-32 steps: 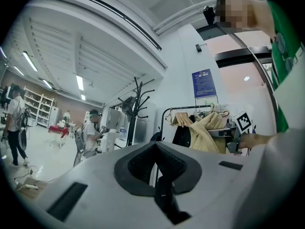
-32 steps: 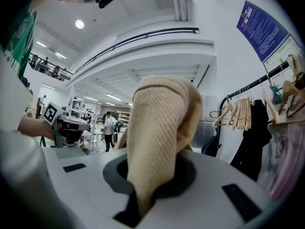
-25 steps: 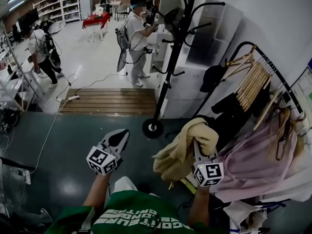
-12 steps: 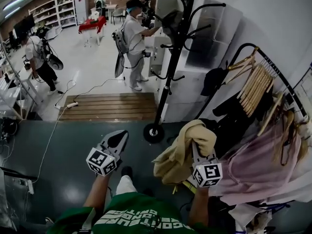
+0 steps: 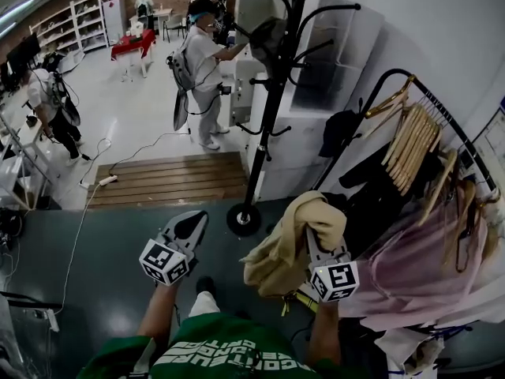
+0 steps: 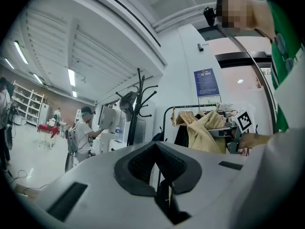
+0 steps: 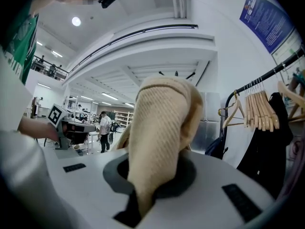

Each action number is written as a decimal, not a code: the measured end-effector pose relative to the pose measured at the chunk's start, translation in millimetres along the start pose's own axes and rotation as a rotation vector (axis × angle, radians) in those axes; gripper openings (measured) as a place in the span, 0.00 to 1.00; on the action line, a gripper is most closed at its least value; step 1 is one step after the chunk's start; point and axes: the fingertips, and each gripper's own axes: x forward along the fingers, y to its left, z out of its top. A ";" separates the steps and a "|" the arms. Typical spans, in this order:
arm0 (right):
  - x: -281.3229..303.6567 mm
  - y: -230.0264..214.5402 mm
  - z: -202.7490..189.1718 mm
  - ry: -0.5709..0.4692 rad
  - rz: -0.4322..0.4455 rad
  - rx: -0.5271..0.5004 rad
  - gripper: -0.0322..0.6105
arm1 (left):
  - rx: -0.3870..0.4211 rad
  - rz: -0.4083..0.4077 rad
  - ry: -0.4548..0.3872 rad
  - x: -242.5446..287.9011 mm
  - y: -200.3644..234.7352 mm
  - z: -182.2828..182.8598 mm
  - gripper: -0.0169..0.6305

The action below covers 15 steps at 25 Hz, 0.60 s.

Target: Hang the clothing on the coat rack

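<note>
A beige knit garment is bunched up and draped over my right gripper, whose jaws are shut on a fold of it; in the right gripper view the garment fills the space between the jaws. The black coat rack stands on a round base ahead, its curved hooks high up, and its pole and hooks also show in the left gripper view. My left gripper is held left of the garment, shut and with nothing in it.
A black clothes rail with wooden hangers, dark clothes and a pink garment stands at the right. A wooden pallet lies on the floor ahead. A person in white stands by a white cabinet behind the coat rack.
The view has shifted slightly toward the coat rack. Both grippers keep the same pose, and the garment stays in the right gripper.
</note>
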 end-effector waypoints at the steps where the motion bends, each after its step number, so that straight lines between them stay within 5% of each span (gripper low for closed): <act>1: 3.6 -1.9 3.3 -0.001 -0.002 -0.002 0.11 | 0.000 -0.004 -0.003 3.6 2.3 1.3 0.02; 15: 53.7 -39.0 89.8 -0.099 -0.055 -0.075 0.11 | 0.014 -0.080 -0.031 54.5 34.8 23.1 0.02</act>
